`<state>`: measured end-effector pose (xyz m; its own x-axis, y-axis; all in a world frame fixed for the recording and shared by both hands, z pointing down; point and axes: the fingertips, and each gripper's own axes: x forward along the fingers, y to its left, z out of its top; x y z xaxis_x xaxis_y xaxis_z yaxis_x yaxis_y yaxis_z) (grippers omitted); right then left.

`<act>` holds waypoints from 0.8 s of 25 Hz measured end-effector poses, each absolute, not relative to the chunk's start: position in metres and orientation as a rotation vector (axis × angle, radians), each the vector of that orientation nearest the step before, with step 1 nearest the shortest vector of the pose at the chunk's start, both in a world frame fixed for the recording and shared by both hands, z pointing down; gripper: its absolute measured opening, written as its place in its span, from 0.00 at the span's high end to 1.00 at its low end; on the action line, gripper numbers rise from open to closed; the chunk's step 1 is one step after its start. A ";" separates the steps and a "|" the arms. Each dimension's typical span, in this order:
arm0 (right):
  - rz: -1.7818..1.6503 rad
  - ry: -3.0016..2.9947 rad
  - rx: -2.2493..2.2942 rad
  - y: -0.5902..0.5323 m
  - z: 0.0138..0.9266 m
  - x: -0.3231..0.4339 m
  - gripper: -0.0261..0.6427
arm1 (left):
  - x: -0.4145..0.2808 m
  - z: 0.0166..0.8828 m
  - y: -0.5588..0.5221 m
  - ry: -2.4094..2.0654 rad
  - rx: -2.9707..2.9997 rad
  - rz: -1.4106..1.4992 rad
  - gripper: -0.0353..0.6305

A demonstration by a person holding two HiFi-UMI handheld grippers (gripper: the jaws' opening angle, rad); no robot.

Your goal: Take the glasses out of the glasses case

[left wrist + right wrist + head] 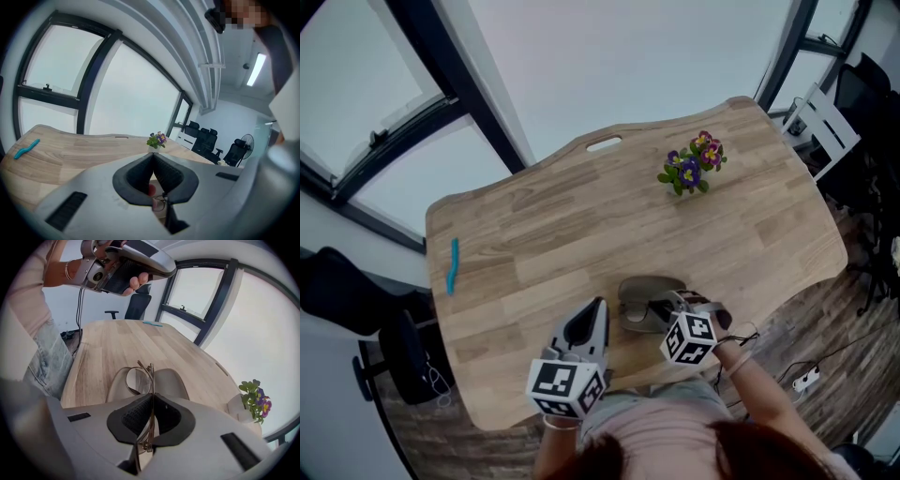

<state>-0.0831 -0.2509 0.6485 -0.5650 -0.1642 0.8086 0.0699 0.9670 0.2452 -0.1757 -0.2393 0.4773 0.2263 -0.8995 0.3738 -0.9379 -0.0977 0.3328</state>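
Observation:
The grey-beige glasses case [650, 287] lies open near the table's front edge. My right gripper [667, 306] hovers just over it, shut on thin metal-rimmed glasses [136, 380]. In the right gripper view [151, 397] the frame stands edge-on between the jaws, one lens out in front, with the open case [171, 380] under it. To the left of the case my left gripper [597, 305] is held up off the table. Its jaws meet in the left gripper view [153, 155] with nothing between them. A hand carries the left gripper [126, 261] at the top of the right gripper view.
A small pot of purple and yellow flowers [694, 164] stands at the back right of the wooden table [544, 234]. A blue strip [452, 264] lies near the left edge. Office chairs [206, 140] and windows surround the table.

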 end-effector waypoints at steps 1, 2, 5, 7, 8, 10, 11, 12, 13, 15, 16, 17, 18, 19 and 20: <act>-0.305 -2.157 0.081 -0.251 0.646 -0.082 0.94 | -0.175 0.476 -0.239 -1.682 2.014 0.102 0.94; -0.299 -2.165 0.097 -0.252 0.643 -0.081 0.94 | -0.174 0.475 -0.238 -1.679 2.021 0.102 0.94; -0.276 -2.190 0.147 -0.252 0.633 -0.079 0.94 | -0.171 0.470 -0.236 -1.672 2.038 0.101 0.94; -0.268 -2.204 0.178 -0.253 0.627 -0.078 0.94 | -0.170 0.467 -0.235 -1.670 2.050 0.098 0.94; -0.265 -2.211 0.193 -0.253 0.625 -0.077 0.94 | -0.169 0.465 -0.235 -1.669 2.056 0.096 0.94; -0.260 -2.224 0.223 -0.254 0.619 -0.076 0.94 | -0.167 0.460 -0.235 -1.667 2.071 0.092 0.94; -0.256 -2.232 0.237 -0.254 0.616 -0.076 0.94 | -0.166 0.458 -0.234 -1.667 2.078 0.091 0.94; -0.252 -2.239 0.250 -0.254 0.613 -0.076 0.94 | -0.166 0.457 -0.234 -1.667 2.084 0.090 0.94; -0.248 -2.246 0.263 -0.253 0.610 -0.076 0.94 | -0.166 0.455 -0.233 -1.667 2.090 0.091 0.94; -0.240 -2.259 0.290 -0.253 0.604 -0.075 0.94 | -0.165 0.452 -0.232 -1.667 2.099 0.092 0.94; -0.236 -2.265 0.305 -0.253 0.602 -0.075 0.94 | -0.164 0.451 -0.232 -1.666 2.103 0.092 0.95; -0.230 -2.272 0.321 -0.253 0.599 -0.074 0.94 | -0.164 0.450 -0.231 -1.666 2.107 0.092 0.94; -0.223 -2.280 0.338 -0.254 0.596 -0.073 0.94 | -0.163 0.449 -0.231 -1.665 2.111 0.092 0.95; -0.215 -2.289 0.355 -0.255 0.593 -0.073 0.94 | -0.163 0.448 -0.231 -1.665 2.116 0.093 0.95; -0.208 -2.298 0.372 -0.256 0.589 -0.073 0.94 | -0.163 0.447 -0.231 -1.664 2.120 0.093 0.94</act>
